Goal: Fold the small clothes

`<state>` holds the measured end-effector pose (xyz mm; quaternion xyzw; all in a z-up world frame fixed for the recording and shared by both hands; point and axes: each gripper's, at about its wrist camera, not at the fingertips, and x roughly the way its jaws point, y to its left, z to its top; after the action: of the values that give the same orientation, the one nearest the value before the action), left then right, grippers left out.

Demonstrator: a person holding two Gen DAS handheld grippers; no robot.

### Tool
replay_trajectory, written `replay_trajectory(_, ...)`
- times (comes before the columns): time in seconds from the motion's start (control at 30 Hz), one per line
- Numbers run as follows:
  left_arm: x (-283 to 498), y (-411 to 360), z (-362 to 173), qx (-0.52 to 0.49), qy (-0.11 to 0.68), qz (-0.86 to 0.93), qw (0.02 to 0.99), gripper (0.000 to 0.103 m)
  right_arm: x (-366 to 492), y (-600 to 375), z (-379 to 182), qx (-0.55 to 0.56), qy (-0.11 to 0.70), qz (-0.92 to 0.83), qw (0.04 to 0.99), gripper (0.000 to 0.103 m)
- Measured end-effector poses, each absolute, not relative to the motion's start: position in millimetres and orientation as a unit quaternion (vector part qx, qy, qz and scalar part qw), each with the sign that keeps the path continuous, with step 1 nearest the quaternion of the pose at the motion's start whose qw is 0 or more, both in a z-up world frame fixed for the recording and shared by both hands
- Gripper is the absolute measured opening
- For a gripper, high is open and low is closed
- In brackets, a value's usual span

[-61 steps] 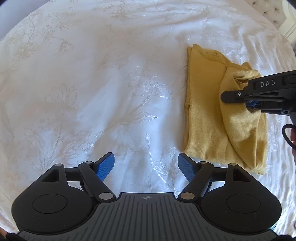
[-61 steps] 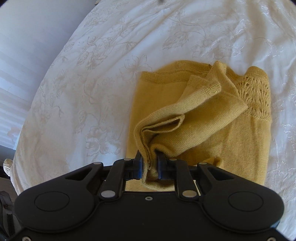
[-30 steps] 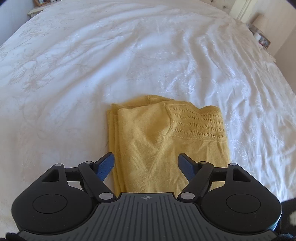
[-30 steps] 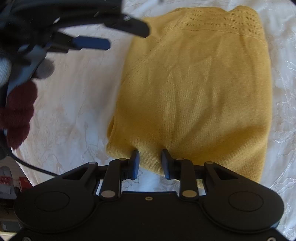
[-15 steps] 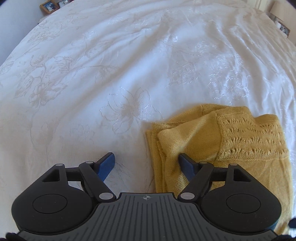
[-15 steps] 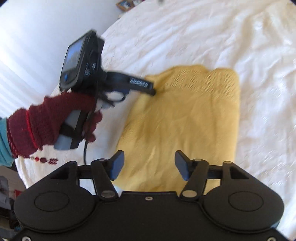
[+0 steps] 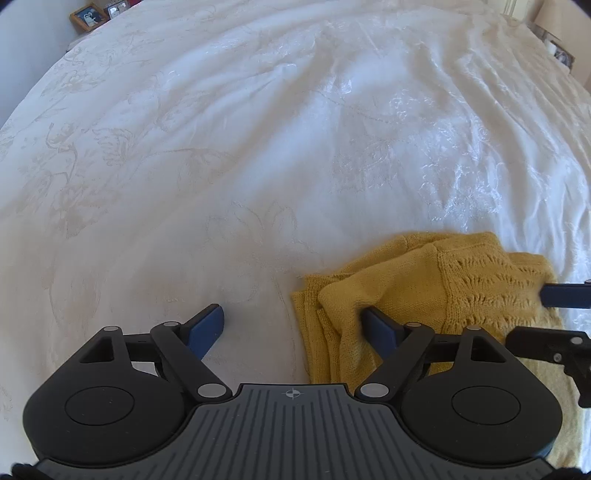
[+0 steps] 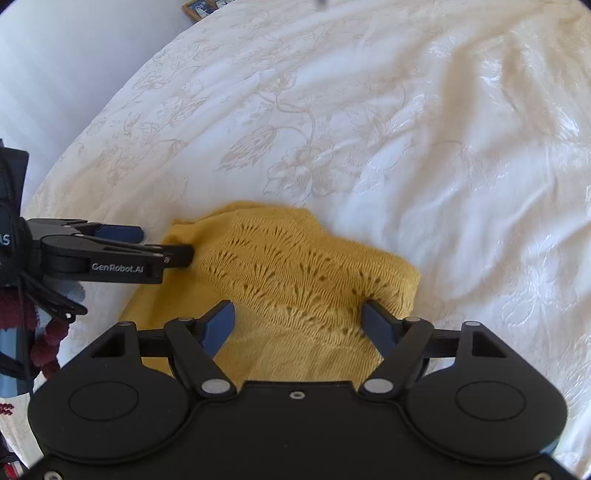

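Bed: white bedspread (image 7: pixel 280 147) with a faint tone-on-tone flower pattern, creased, filling both views to the rim.
Far left corner: framed photos (image 7: pixel 88 15) on a wooden ledge past the bed's edge, too small to read; the wall beside them is a pale blur.
Left gripper (image 7: pixel 293 330): jaws spread wide. Its left finger (image 7: pixel 207 326) rests over bare bedspread; its right finger (image 7: pixel 380 328) lies against the sweater's left edge, the tip partly sunk in a knit fold. Whether the pad presses the cloth or only touches it cannot be told.
Sweater (image 7: pixel 424 291): mustard knit, folded into a compact stack flat on the bed, with an openwork lace band on top. In the left view its near part is hidden under the gripper body and its right part is cut by the rim.
Right gripper (image 8: pixel 299 325): jaws spread wide, straddling the sweater's near end, holding nothing. Its right finger (image 8: pixel 380 323) sits by the right edge of the knit; its body hides the sweater's near edge.
Hand: a dark red knitted glove (image 8: pixel 22 325) at the right view's left rim, mostly cut off.
Far right corner: small objects (image 7: pixel 557 48) beside the bed, blurred.
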<state>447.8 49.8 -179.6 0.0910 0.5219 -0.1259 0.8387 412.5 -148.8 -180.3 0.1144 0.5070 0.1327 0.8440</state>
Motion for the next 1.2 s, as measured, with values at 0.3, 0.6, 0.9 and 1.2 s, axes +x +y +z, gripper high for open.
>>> replay_trajectory(0.3, 399.3, 100.6, -150.6, -0.044, 0.538, -0.158, 0.827, 0.08, 388.0, -183.3, -153.1, 0.161, 0.46, 0.107, 0.867, 0.087)
replay_trajectory(0.6, 319.7, 100.2, -187.2, -0.095, 0.613, -0.189, 0.761, 0.084, 354.7, -206.9, -175.4, 0.189, 0.502, 0.115, 0.836, 0.091)
replay_trajectory(0.9, 337.0, 77.6, -202.4, -0.12, 0.616, -0.214, 0.749, 0.086, 371.3, -206.9, -204.5, 0.238, 0.52, 0.145, 0.808, 0.1)
replay_trajectory(1.2, 351.7, 50.4, -206.9, -0.101, 0.607, -0.238, 0.751, 0.102, 414.3, -177.5, -221.0, 0.257, 0.53, 0.195, 0.784, 0.103)
